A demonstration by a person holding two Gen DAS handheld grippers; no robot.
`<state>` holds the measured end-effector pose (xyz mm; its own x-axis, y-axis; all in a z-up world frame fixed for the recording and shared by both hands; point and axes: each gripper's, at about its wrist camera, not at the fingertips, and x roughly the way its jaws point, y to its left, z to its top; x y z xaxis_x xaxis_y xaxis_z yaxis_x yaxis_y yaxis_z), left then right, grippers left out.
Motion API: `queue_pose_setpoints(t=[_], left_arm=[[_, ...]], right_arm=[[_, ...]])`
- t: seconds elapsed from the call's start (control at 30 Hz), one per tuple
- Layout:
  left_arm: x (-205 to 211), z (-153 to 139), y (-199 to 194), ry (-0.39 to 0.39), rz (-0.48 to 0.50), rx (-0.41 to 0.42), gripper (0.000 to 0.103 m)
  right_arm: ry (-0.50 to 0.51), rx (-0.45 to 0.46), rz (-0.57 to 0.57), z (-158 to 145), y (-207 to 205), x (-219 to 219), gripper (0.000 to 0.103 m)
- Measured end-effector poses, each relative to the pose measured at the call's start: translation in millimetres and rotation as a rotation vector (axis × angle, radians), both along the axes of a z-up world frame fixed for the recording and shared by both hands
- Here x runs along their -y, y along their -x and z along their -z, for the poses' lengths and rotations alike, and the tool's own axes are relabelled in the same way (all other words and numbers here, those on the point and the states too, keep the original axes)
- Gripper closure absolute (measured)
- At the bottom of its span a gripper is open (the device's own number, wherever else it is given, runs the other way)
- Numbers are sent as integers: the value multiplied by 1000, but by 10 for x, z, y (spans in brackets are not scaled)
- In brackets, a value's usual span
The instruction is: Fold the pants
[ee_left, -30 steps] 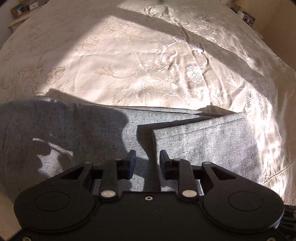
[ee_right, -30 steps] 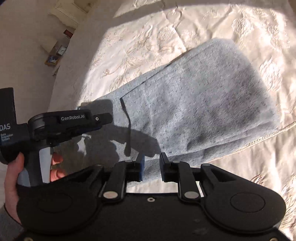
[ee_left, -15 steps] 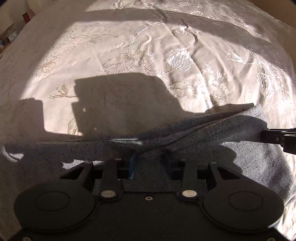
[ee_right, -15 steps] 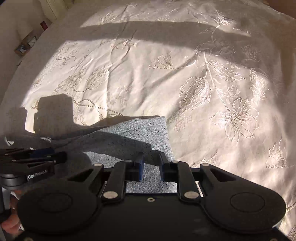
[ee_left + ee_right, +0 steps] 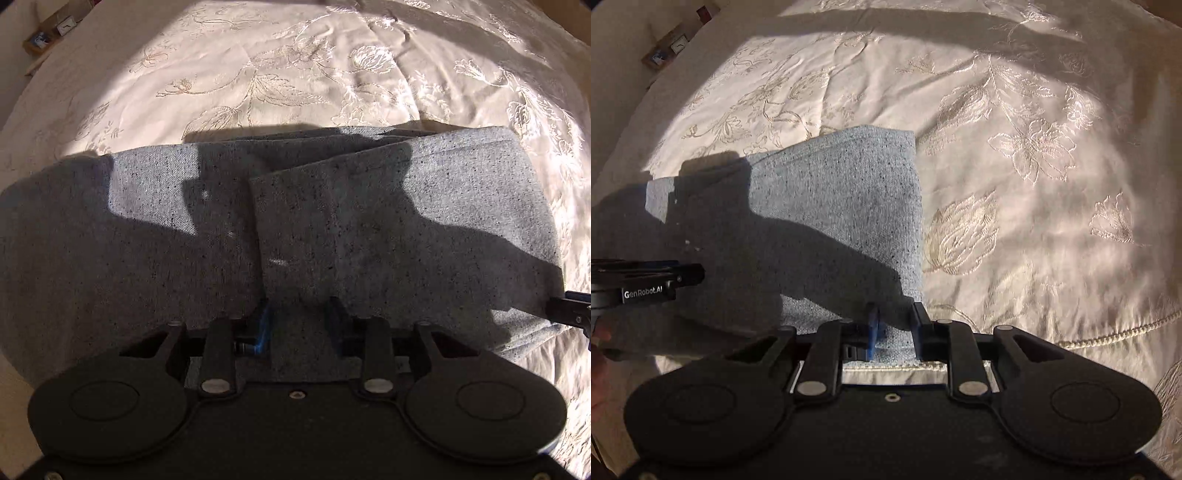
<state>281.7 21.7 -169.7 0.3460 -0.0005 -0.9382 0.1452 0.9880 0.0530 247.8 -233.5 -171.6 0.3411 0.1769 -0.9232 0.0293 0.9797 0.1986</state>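
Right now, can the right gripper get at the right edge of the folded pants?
Probably yes. The right gripper is already at the near right corner of the pants, cloth lies between its jaws, and nothing but bedspread lies beside that edge.

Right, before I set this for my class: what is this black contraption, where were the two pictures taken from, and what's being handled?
A person holds a black two-finger gripper in each hand; a camera on each looks along its fingers. One picture is from the left gripper, the other from the right gripper. Folded grey speckled pants lie on a cream embroidered bedspread. Cloth sits between both pairs of jaws: the left's, just closing, clamp it; the right's have just been opening, grip unclear.
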Motion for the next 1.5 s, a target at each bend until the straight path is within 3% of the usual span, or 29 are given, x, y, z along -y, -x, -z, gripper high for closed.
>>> queue_pose_setpoints(t=[0.13, 0.33, 0.47, 0.63, 1.0, 1.23, 1.43, 1.5], left_arm=[[-17, -149, -3, -9, -48, 0, 59], [-307, -555, 256, -32, -161, 72, 59], [-687, -800, 414, -36, -246, 104, 59], [-1342, -929, 428, -36, -339, 106, 59], [-2827, -761, 80, -73, -397, 93, 59], [-3574, -575, -234, -54, -353, 87, 59], [-4010, -200, -421, 82, -375, -5, 59], [-4084, -69, -431, 111, -381, -20, 54]], right_arm=[[13, 16, -5, -50, 88, -24, 80], [-23, 99, -13, -426, 170, -53, 79], [-4, 160, -72, -642, 270, -222, 75], [-19, 173, -112, -756, 396, -550, 72], [-52, 147, 14, -740, 459, -1367, 72], [-42, 134, 109, -722, 374, -1951, 72], [-18, 124, 94, -807, 295, -2363, 72], [-10, 112, 83, -812, 264, -2460, 72]])
